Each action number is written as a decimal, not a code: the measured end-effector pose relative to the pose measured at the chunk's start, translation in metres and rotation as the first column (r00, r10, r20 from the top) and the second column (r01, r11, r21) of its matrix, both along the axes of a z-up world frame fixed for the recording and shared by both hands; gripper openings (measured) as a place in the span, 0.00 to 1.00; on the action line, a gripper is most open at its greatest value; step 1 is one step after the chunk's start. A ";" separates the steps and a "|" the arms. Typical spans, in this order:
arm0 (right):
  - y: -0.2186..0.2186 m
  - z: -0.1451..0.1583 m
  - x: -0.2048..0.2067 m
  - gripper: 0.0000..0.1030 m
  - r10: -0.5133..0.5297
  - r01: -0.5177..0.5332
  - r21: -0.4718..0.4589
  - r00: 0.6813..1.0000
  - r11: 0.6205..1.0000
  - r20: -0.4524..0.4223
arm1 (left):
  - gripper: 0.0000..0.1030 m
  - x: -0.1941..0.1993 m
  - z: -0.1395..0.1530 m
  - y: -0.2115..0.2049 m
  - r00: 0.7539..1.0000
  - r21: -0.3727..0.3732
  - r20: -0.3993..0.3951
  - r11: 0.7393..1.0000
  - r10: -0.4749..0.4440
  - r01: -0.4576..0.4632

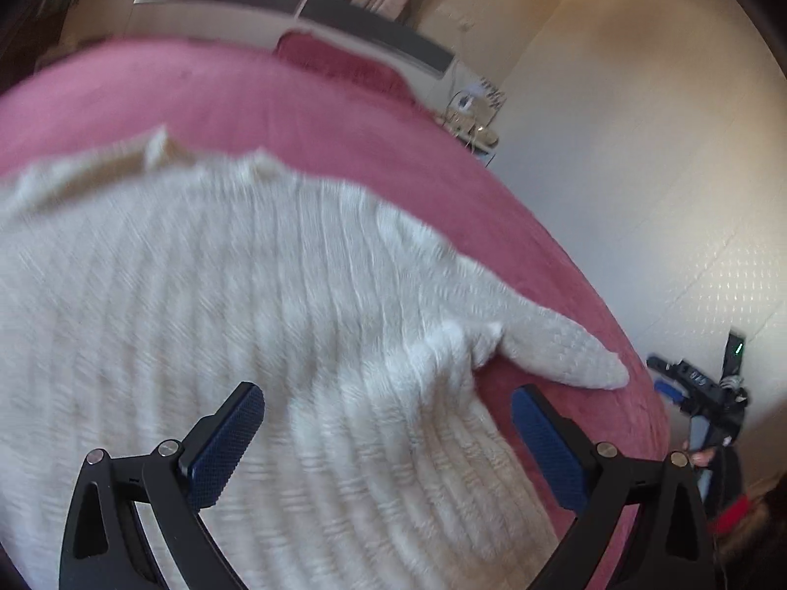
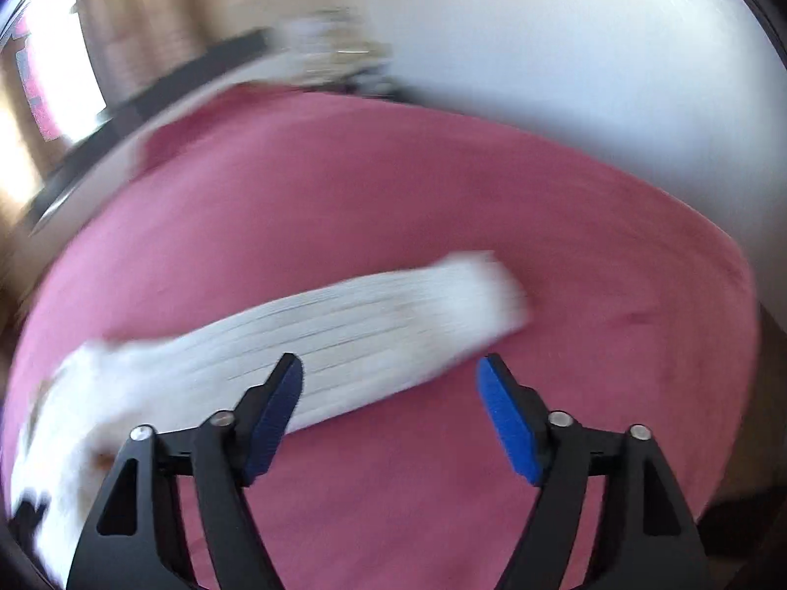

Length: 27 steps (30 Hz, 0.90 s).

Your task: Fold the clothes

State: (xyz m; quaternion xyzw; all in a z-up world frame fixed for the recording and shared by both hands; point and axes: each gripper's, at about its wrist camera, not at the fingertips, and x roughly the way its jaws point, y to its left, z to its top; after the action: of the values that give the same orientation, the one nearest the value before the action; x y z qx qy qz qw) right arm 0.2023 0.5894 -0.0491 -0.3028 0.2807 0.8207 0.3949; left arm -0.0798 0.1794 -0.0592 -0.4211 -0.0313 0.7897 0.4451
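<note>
A white ribbed sweater lies spread on the pink bed, right under and ahead of the left hand-held gripper, whose blue pads stand wide apart with nothing pinched between them. A bunched fold sits just ahead of that gripper's right pad, and a sleeve tapers off beyond it toward the bed's edge. The knit looks soft, floppy and light; I would judge it stretches and sags when lifted from one point, so seams, cuffs or the hem make firmer holds than the loose middle.

The right hand-held gripper also stands open and empty. The other sleeve lies flat just ahead of and below its left pad, slanting away to the right, its cuff ahead of the fingertips. That cuff seems the natural place to pinch.
</note>
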 end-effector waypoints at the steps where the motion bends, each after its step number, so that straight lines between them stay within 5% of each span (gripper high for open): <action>1: -0.026 0.008 -0.020 0.83 0.081 -0.081 0.013 0.997 0.997 -0.014 | 1.00 -0.004 0.004 -0.013 1.000 -0.034 -0.027 0.999 0.013 -0.013; 3: -0.085 0.013 -0.083 0.86 0.293 -0.293 0.007 0.955 0.956 -0.038 | 1.00 -0.028 0.004 -0.041 0.997 -0.105 -0.053 0.992 0.060 -0.065; 6: -0.181 0.011 -0.188 0.86 0.568 -0.570 -0.011 0.820 0.822 -0.064 | 1.00 -0.076 -0.001 -0.086 0.986 -0.213 -0.077 0.964 0.148 -0.161; 10: -0.265 -0.006 -0.282 0.86 0.682 -0.693 -0.083 0.720 0.716 -0.129 | 1.00 -0.173 -0.004 -0.129 0.961 -0.236 -0.044 0.932 0.271 -0.274; 14: -0.315 -0.036 -0.343 0.86 0.701 -0.707 -0.151 0.706 0.691 -0.102 | 1.00 -0.249 -0.014 -0.124 0.951 -0.221 0.024 0.929 0.309 -0.296; 17: -0.326 -0.062 -0.370 0.86 0.708 -0.703 -0.175 0.705 0.689 -0.044 | 1.00 -0.259 -0.013 -0.092 0.958 -0.250 -0.078 0.925 0.275 -0.286; 18: -0.328 -0.066 -0.376 0.86 0.708 -0.700 -0.170 0.706 0.693 -0.023 | 1.00 -0.261 -0.014 -0.079 0.953 -0.287 -0.138 0.910 0.268 -0.298; 20: -0.326 -0.072 -0.380 0.86 0.696 -0.689 -0.162 0.718 0.707 -0.011 | 1.00 -0.274 -0.032 -0.055 0.929 -0.415 -0.251 0.837 0.273 -0.358; 22: -0.324 -0.079 -0.383 0.86 0.683 -0.676 -0.149 0.730 0.721 -0.006 | 1.00 -0.296 -0.059 -0.040 0.928 -0.506 -0.268 0.782 0.259 -0.364; 24: -0.320 -0.077 -0.378 0.86 0.666 -0.662 -0.134 0.746 0.738 -0.016 | 1.00 -0.304 -0.058 -0.038 0.930 -0.480 -0.263 0.801 0.259 -0.358; 27: -0.321 -0.076 -0.368 0.86 0.653 -0.652 -0.101 0.757 0.751 -0.037 | 0.95 -0.290 -0.025 -0.043 0.880 -0.420 -0.376 0.793 0.289 -0.440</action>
State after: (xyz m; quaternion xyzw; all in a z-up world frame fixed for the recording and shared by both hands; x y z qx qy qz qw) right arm -0.1660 0.2685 -0.1252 -0.4029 0.2012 0.8903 0.0671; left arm -0.3699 0.1360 -0.0838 -0.3850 0.1559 0.8956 0.1594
